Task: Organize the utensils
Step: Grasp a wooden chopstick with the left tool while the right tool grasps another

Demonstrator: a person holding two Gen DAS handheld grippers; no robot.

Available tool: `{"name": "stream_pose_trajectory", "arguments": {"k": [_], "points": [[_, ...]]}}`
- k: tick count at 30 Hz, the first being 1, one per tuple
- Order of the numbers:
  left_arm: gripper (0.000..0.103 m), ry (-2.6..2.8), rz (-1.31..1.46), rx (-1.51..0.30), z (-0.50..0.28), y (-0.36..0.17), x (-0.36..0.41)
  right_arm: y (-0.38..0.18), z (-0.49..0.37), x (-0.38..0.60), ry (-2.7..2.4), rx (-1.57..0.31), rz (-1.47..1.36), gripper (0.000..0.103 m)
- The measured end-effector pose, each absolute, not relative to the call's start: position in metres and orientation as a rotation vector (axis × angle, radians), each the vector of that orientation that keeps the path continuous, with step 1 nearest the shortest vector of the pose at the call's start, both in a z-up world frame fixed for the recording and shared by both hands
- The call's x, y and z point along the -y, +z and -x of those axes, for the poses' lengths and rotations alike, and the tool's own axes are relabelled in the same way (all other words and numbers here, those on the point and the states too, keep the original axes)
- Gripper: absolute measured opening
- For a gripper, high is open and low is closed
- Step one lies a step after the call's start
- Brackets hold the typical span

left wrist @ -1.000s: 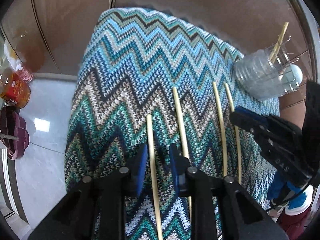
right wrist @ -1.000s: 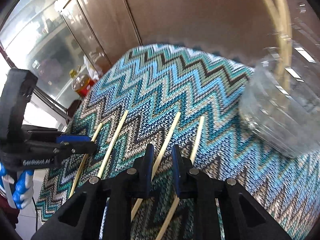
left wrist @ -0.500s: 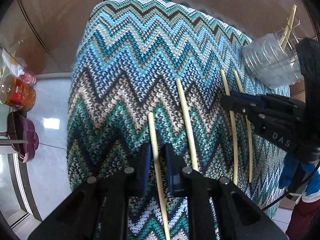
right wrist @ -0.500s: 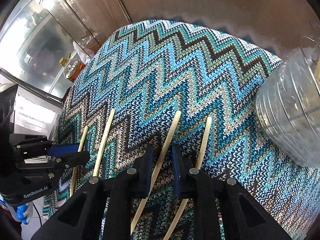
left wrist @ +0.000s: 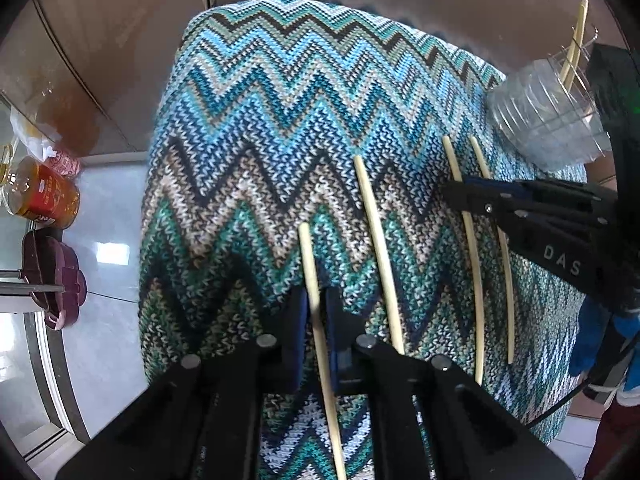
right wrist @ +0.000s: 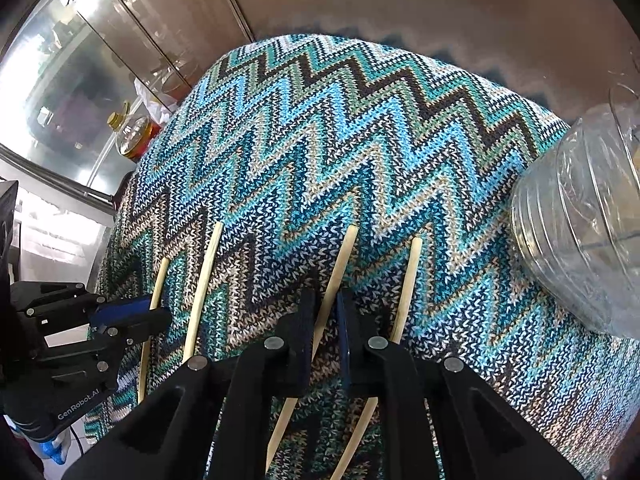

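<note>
Several pale wooden chopsticks lie side by side on a zigzag knit cloth (left wrist: 280, 128). My left gripper (left wrist: 316, 300) points steeply down; its jaws are closing, and the blue pads press on the leftmost chopstick (left wrist: 310, 256). The second chopstick (left wrist: 378, 248) lies free beside it. My right gripper (right wrist: 326, 300) is closing too, pads against the third chopstick (right wrist: 344, 260). The fourth chopstick (right wrist: 410, 280) lies just to its right. A clear plastic container (right wrist: 580, 240) stands at the right with chopsticks (left wrist: 576, 40) upright in it.
The cloth (right wrist: 360, 140) drops off at its left edge to a tiled floor. An oil bottle (left wrist: 40, 196) and a purple object (left wrist: 52, 280) stand down there. Brown panels rise behind, and a glass cabinet (right wrist: 80, 80) is at far left. A blue-gloved hand (left wrist: 596, 340) holds the right gripper.
Both pairs of jaws have narrowed onto their chopsticks. The right gripper has come in over the two right-hand chopsticks and sunk closer to the cloth. The left gripper stayed in place.
</note>
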State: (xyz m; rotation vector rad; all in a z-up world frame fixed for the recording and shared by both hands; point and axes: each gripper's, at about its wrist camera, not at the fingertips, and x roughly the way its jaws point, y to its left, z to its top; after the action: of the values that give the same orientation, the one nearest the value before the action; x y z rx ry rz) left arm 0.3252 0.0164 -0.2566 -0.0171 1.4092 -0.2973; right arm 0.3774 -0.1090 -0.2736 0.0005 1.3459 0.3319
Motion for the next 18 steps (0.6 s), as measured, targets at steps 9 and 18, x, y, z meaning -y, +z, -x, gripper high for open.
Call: {"name": "stream_pose_trajectory", "arguments": {"k": [9, 18], "points": [[0.006, -0.284, 0.026, -1.404, -0.323, -0.255, -0.017, -0.267, -0.356, 0.125, 0.355, -1.319, -0.033, 0.005], [0.005, -0.270, 0.069, -1.361, -0.314, -0.236, -0.035, -0.228, -0.320, 0.133, 0.436, -1.225, -0.066, 0.005]]}}
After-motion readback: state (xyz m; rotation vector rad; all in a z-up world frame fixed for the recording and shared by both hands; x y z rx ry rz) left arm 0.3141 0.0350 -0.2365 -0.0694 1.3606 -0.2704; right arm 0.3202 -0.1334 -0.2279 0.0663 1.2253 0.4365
